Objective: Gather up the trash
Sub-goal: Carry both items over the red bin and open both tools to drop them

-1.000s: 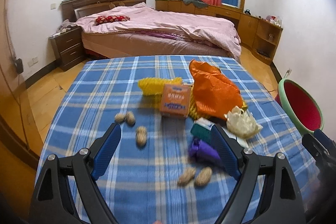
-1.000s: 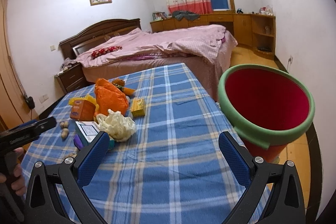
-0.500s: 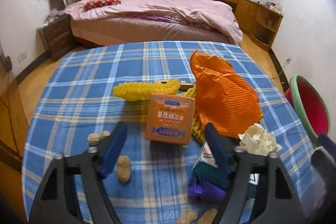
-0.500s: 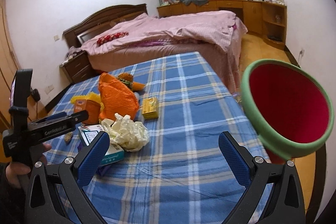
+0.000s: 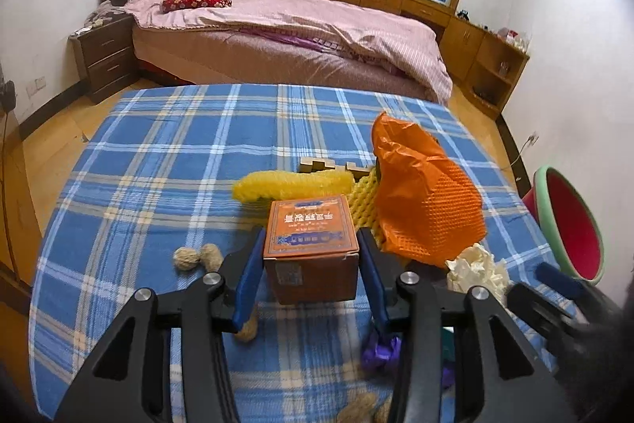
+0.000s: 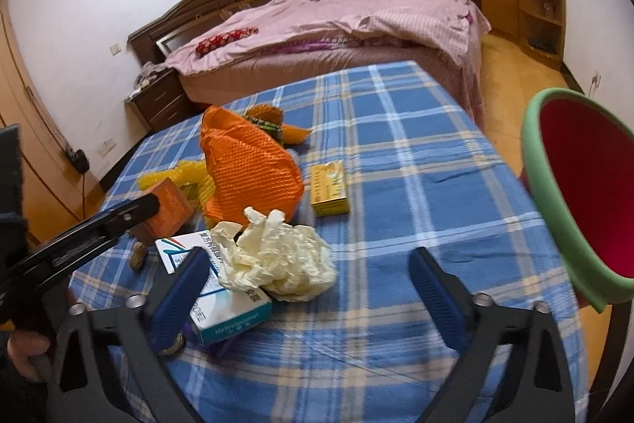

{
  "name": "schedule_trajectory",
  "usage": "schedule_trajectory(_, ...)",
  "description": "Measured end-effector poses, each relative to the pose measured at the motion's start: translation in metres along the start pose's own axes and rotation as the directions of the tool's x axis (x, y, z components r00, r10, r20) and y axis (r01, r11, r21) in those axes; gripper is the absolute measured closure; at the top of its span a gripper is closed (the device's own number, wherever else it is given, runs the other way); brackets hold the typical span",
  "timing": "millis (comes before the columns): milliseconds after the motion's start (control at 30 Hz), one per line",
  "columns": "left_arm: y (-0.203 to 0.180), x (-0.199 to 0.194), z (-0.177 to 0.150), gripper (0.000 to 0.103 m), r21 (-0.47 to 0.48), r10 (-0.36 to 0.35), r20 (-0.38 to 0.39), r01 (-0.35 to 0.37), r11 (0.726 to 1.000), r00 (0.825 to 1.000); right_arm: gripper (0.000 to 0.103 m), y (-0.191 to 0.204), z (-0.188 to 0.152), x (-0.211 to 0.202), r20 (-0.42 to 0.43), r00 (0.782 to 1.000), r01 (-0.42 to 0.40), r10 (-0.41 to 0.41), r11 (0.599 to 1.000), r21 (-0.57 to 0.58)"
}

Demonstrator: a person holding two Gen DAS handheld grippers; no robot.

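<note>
Orange carton [image 5: 311,248]: printed box, seated between the blue pads of the left gripper [image 5: 312,274], which are closed against its two sides; whether it is lifted off the blue plaid tablecloth [image 5: 178,153] cannot be judged from the wrist view. Directly behind it a yellow foam net [image 5: 291,183] is laid; to its right an orange mesh bag [image 5: 426,201] is heaped. Peanuts [image 5: 197,256] are scattered just left of the carton.

Crumpled cream tissue [image 6: 277,256]: rested on a white-and-teal medicine box [image 6: 228,308], near the right gripper's left pad. A yellow box [image 6: 329,189] is placed flat beside the mesh bag. A purple wrapper [image 5: 379,351] is partly hidden under the left gripper.

Right gripper [image 6: 313,300]: fingers spread wide, nothing held, hung above the cloth. A red bin with green rim [image 6: 582,201] is stood off the table's right edge.
</note>
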State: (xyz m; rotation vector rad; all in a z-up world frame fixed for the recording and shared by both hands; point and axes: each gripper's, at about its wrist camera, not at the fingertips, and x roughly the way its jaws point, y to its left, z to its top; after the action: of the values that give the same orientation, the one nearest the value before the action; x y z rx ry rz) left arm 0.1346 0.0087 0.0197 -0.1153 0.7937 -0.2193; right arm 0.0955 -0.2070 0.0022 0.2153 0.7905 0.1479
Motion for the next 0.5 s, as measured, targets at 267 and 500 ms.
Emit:
schedule_trajectory(267, -0.001, -0.025, -0.002, 0.057, -0.005, -0.023, 0.040, 0.023, 1.000, 0.999, 0.078, 0.013, -0.004, 0.014, -0.066, 0.998, -0.025, 0.023, 0.999, -0.031)
schedule_trajectory(500, -0.024, -0.050, 0.003, 0.057, 0.029, -0.070, 0.077, 0.068, 0.997, 0.995, 0.081, 0.009, -0.002, -0.020, -0.001, 0.999, -0.045, 0.045, 0.999, -0.024)
